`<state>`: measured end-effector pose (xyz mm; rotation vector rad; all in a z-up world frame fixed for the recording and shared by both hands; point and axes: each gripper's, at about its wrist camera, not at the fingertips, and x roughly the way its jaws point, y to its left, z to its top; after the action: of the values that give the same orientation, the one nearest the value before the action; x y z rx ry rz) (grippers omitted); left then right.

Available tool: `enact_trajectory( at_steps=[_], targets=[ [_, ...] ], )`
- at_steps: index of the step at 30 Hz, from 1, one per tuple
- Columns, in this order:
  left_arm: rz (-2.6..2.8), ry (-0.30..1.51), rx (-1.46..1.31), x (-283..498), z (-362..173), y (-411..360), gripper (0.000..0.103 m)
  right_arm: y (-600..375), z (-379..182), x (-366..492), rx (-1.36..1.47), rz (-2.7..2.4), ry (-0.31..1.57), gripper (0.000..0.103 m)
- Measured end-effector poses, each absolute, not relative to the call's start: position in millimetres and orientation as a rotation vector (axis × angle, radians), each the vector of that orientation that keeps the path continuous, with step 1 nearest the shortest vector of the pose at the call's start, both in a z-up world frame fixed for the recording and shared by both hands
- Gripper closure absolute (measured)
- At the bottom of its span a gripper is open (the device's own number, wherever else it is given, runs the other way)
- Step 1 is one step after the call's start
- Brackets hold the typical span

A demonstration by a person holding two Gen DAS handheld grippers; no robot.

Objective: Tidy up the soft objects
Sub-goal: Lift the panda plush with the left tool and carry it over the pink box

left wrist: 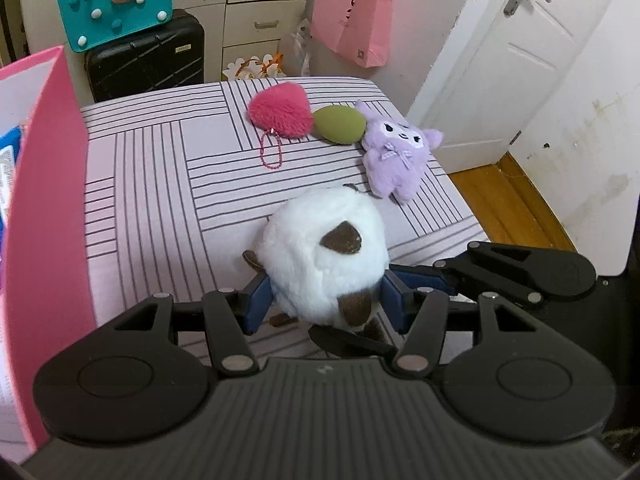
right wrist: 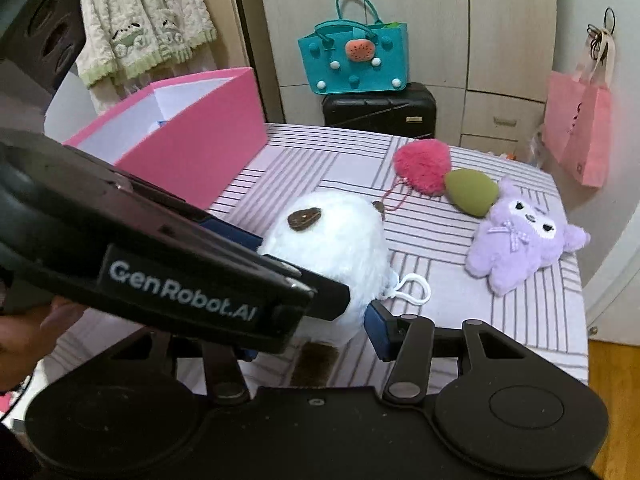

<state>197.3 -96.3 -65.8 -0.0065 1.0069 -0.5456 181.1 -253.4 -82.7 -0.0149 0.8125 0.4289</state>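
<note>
A round white plush toy of long fluffy pile, with dark brown felt patches and a white cord loop, sits near the front edge of a bed covered in a pale pink sheet with dark line blocks. The left hand-held gripper pinches it between its blue pads, which press into the fur on both sides. The right hand-held gripper also clamps the same toy from beside it, its blue pads sunk in the fur; the left one crosses its view.

Toward the far right corner of the bed lie a shaggy hot-pink heart with a bead chain, a smooth olive-green egg-shaped sponge touching it, and a lilac plush character with a bow, touching the sponge. A stiff pink box with a white inside stands open at the far left corner of the bed.
</note>
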Motion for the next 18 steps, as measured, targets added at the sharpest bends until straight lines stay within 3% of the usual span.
enact_trajectory(
  at_steps=[18],
  targets=[
    [-0.621, 0.897, 0.054, 151.7, -17.7, -63.5, 0.047, -235.4, -40.4, 145.4, -0.088, 0.556, 0.789, 0.047]
  ],
)
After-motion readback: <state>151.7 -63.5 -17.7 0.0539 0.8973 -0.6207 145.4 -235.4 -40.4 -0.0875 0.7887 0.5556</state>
